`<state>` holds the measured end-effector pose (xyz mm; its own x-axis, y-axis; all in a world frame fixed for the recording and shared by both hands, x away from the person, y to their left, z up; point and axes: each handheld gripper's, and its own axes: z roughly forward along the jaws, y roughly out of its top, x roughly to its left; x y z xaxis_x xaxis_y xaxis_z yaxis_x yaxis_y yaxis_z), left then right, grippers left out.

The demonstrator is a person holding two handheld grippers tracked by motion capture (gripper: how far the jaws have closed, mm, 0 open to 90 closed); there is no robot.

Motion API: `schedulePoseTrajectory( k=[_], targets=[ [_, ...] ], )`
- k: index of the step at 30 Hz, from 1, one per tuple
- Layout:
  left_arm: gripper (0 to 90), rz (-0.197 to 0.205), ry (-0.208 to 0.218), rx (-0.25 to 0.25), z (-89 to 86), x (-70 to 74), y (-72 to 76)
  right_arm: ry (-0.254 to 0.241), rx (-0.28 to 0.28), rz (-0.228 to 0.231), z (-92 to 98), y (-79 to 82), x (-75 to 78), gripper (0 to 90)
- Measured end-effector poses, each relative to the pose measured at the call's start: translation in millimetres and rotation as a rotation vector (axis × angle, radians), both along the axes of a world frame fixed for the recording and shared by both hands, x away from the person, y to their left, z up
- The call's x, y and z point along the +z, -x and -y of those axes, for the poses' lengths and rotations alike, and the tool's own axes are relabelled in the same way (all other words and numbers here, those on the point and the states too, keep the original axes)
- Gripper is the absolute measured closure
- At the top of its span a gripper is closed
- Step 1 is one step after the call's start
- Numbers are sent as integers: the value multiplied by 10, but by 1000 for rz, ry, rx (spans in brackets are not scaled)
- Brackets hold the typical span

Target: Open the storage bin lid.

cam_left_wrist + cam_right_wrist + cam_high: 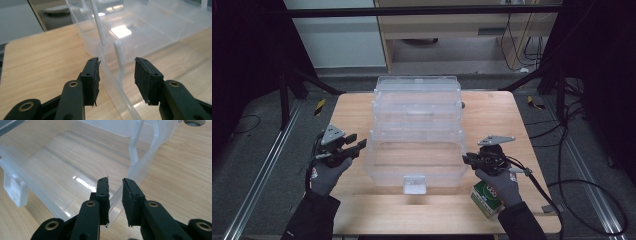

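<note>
At the left, the left gripper [346,145] is seen with its fingers [91,77] spread wide, astride the near left wall of the clear box [414,135]; the wall runs between them, touching or nearly touching the left one. The box sits mid-surface [492,112], open in stepped tiers, with nothing seen inside. At the right, the right gripper [472,159] is held with fingers [131,198] narrowly parted, the box's near right rim passing between them; whether the rim is pinched cannot be told.

A slip is judged likely: the plastic is thin and slick, and uneven closing or lifting could twist or tip the tiers.

A latch tab [13,190] on the box front is shown close in the right gripper view. A green carton [486,199], partly under the right hand [499,180], is shown from the high view.
</note>
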<state>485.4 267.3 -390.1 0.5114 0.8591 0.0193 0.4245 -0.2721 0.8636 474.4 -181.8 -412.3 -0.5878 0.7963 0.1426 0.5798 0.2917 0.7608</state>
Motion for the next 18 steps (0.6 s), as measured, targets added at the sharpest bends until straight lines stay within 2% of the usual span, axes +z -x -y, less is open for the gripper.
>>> schedulePoseTrajectory(
  k=[3,12,14,17,18],
  targets=[
    [559,-41,-22,-13,5,-84,19,0,-3,-4,-2,3,1,756],
    [596,-125,-74,-24,62,-250,31,-1,-2,-3,-1,-1,1,755],
    [607,-141,-62,-29,77,-283,22,-1,-2,-3,0,-4,0,754],
    [623,-147,-75,-32,107,-302,18,-3,-6,-8,-3,-4,0,754],
    [632,-151,-66,-33,117,-313,15,-2,-6,-7,-3,-4,-1,754]
  ],
)
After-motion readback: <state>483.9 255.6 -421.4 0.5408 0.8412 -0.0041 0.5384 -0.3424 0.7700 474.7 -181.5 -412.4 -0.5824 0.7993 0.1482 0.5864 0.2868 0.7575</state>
